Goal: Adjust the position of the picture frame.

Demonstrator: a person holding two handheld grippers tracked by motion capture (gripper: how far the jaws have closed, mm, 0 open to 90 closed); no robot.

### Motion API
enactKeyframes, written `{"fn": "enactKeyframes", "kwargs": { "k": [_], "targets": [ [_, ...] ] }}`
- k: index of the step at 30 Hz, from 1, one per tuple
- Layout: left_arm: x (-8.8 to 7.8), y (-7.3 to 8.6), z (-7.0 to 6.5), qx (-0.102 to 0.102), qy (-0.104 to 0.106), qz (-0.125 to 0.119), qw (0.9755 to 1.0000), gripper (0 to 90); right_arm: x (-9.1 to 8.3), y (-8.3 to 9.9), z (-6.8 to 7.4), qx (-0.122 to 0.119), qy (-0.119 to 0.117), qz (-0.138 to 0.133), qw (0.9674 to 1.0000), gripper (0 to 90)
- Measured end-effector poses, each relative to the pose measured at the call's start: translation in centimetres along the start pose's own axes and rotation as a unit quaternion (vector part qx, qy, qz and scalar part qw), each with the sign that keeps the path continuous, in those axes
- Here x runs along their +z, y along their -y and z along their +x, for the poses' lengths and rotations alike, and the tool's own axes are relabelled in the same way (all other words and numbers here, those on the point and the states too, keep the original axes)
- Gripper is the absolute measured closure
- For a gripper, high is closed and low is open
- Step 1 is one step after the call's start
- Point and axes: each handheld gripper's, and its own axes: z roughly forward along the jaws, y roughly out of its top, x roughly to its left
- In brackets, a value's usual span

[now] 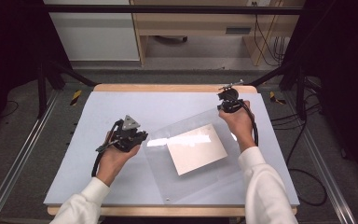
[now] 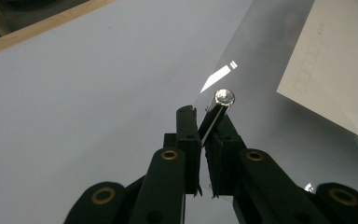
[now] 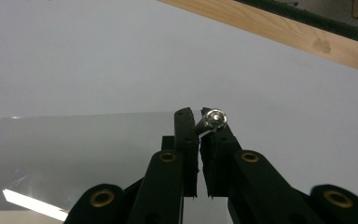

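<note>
Both grippers, left (image 1: 137, 136) and right (image 1: 227, 100), clamp opposite corners of the clear plastic sheet (image 1: 191, 163): judged light, flexible, slippery; corner grips suit it, sagging likely.

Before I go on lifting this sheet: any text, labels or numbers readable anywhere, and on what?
No text can be read in these pictures.
White paper under the clear plastic sheet: a faint row of small printed boxes and a few dots near one corner, too small and pale to read.
Grey table mat, left gripper, right gripper: no markings visible.
</note>
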Motion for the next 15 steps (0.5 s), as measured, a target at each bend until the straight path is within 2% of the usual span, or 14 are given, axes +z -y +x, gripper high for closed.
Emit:
{"fn": "enactKeyframes", "kwargs": {
  "k": [12, 15],
  "targets": [
    [-1.1, 0.1, 3.5, 0.008, -0.004, 0.009, 0.9999, 83.8, -0.1, -0.8, 2.6, -0.006, -0.006, 0.002, 1.0, 85.8],
    [-1.3, 0.4, 4.3, 0.003, -0.006, 0.011, 0.9999, 83.8, 0.2, -0.8, 3.2, -0.01, -0.009, 0.003, 0.9999, 85.8]
  ]
}}
